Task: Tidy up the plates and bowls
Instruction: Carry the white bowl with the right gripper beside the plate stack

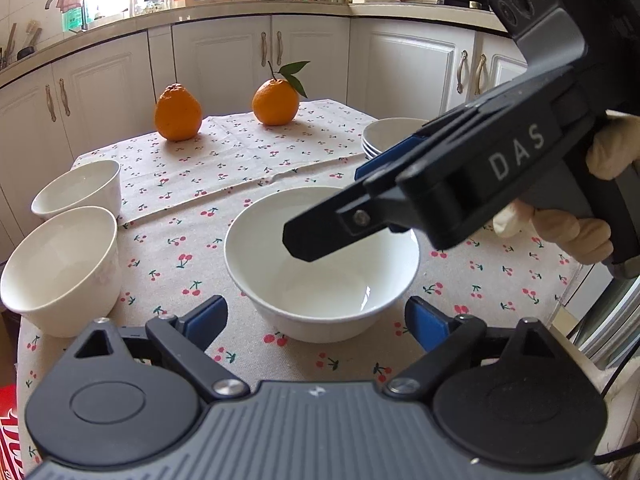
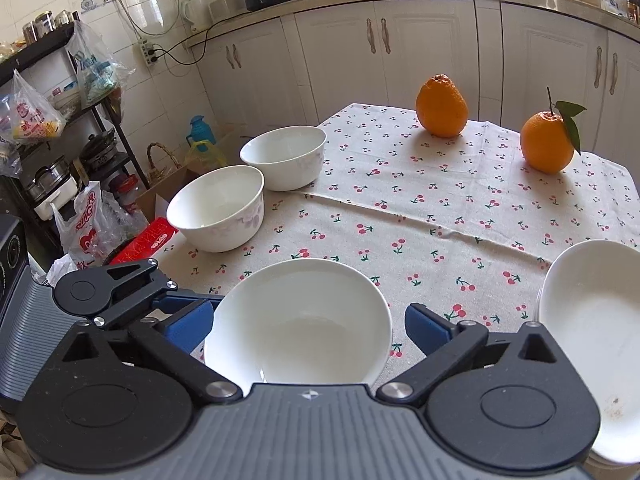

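Stack of plates (image 1: 394, 136) half hidden behind right claw (image 1: 320, 216).

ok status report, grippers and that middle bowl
Left gripper open, empty. Right gripper open over wide white bowl, not gripping. Bowl upright on tablecloth. Nothing in the way; plate stack at right.

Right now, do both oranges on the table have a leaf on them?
No. Only the orange on the right carries a stem with green leaves; the other orange has none.
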`<state>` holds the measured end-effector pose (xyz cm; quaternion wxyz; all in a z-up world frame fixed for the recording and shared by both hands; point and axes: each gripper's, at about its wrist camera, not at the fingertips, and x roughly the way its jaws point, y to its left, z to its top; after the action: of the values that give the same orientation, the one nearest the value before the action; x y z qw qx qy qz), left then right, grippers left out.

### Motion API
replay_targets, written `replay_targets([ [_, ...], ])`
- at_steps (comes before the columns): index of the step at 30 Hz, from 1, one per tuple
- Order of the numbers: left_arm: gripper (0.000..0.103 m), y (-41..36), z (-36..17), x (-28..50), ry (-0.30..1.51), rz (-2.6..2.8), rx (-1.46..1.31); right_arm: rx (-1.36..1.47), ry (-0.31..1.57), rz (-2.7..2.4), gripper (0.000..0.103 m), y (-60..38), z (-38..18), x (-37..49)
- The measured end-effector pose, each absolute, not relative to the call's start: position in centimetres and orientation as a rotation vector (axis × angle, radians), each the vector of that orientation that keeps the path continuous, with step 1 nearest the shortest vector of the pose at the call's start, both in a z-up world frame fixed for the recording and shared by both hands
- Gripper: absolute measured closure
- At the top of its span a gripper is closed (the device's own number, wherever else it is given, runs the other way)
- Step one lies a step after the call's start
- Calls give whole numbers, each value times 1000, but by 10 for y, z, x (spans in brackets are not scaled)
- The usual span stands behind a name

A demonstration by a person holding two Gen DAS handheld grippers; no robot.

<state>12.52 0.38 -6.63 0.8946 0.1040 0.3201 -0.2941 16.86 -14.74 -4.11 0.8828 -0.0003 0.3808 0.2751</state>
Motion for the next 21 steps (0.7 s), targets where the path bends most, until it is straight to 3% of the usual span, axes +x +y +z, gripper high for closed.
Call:
replay_targets([
  [21, 8, 83, -64, 119, 640, -372, 109, -153, 769, 606, 0, -82, -26, 177],
])
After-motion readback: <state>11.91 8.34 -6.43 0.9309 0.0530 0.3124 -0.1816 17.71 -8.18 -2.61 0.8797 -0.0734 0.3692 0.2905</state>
